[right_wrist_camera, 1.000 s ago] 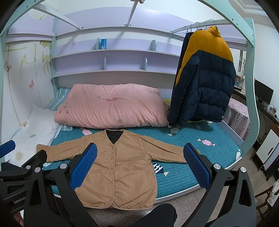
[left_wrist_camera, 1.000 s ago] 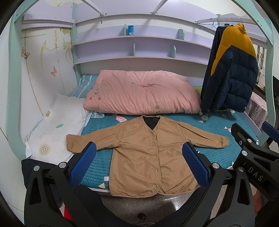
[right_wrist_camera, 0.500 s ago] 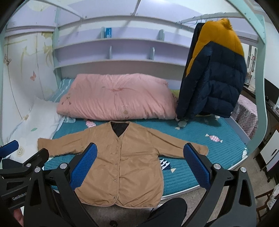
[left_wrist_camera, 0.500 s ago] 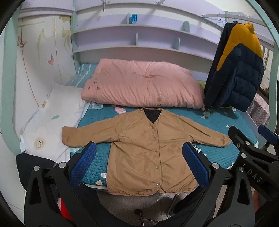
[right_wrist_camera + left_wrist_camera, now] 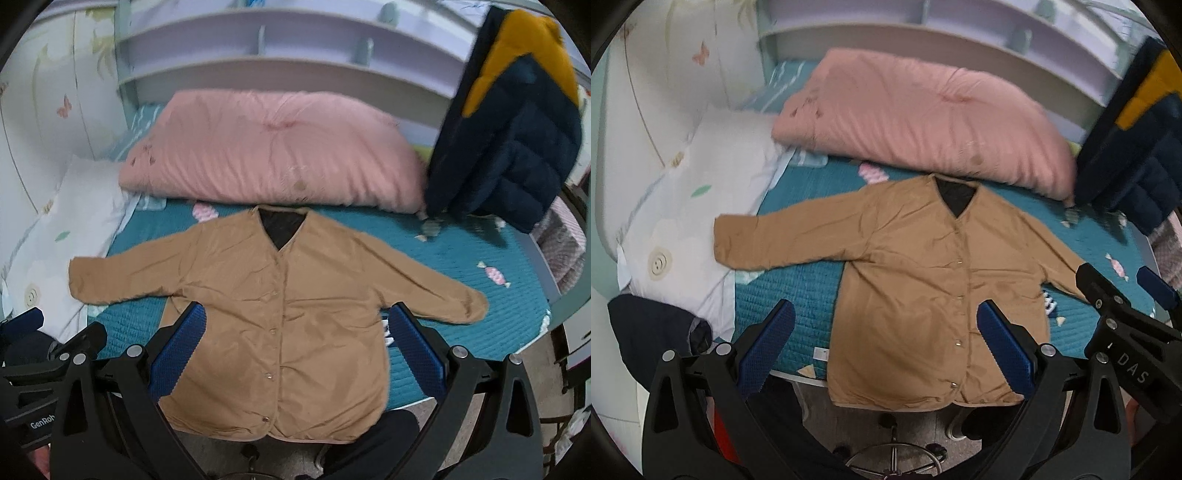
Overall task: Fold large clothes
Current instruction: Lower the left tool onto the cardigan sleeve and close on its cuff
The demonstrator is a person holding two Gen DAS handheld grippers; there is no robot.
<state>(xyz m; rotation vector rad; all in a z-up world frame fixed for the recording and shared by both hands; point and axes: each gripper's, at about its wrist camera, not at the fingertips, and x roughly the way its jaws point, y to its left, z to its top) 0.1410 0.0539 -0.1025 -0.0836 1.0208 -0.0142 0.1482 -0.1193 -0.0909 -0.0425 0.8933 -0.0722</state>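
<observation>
A tan button-front jacket [image 5: 916, 280] lies flat and face up on the teal bed, sleeves spread out, its hem hanging over the bed's front edge; it also shows in the right wrist view [image 5: 284, 317]. My left gripper [image 5: 886, 339] is open and empty, above the jacket's lower left part. My right gripper [image 5: 295, 343] is open and empty, above the jacket's lower middle. The right gripper also shows at the right edge of the left wrist view [image 5: 1126, 325], and the left gripper at the left edge of the right wrist view [image 5: 48, 354].
A pink folded quilt [image 5: 923, 110] lies behind the jacket. A white pillow [image 5: 694, 199] is at the left, a dark garment [image 5: 653, 332] below it. A navy and yellow puffer coat [image 5: 509, 122] hangs at the right. A swivel chair base [image 5: 890, 458] stands on the floor.
Both grippers have moved forward and tilted down toward the bed; the jacket fills more of both views. The jacket has not moved.
</observation>
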